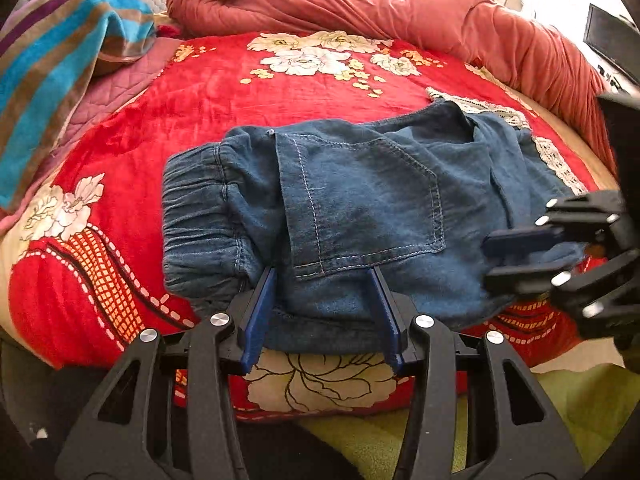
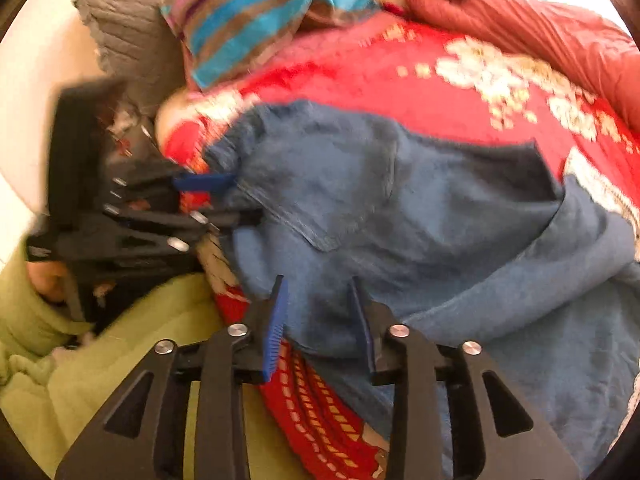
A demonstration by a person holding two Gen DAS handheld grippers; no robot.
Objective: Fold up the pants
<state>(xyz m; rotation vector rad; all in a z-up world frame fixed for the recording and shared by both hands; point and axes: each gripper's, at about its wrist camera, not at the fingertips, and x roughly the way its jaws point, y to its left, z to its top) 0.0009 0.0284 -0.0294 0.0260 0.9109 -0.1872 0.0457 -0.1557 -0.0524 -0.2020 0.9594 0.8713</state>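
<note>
Blue denim pants (image 1: 360, 200) lie folded on a red floral blanket (image 1: 200, 100), with the elastic waistband at the left and a back pocket facing up. My left gripper (image 1: 324, 304) stands open at the pants' near edge, and the denim hem lies loose between its blue pads. My right gripper (image 2: 320, 316) is also open, with a flap of the pants (image 2: 400, 208) between its fingers but not pinched. In the left wrist view the right gripper (image 1: 508, 258) sits at the pants' right corner. In the blurred right wrist view the left gripper (image 2: 224, 200) sits at the pants' left edge.
A striped towel (image 1: 60, 60) lies at the back left and a bunched coral duvet (image 1: 400, 8) runs along the back. White lace trim (image 1: 556, 156) shows beside the pants at the right. A green cloth (image 2: 120, 340) hangs below the blanket's near edge.
</note>
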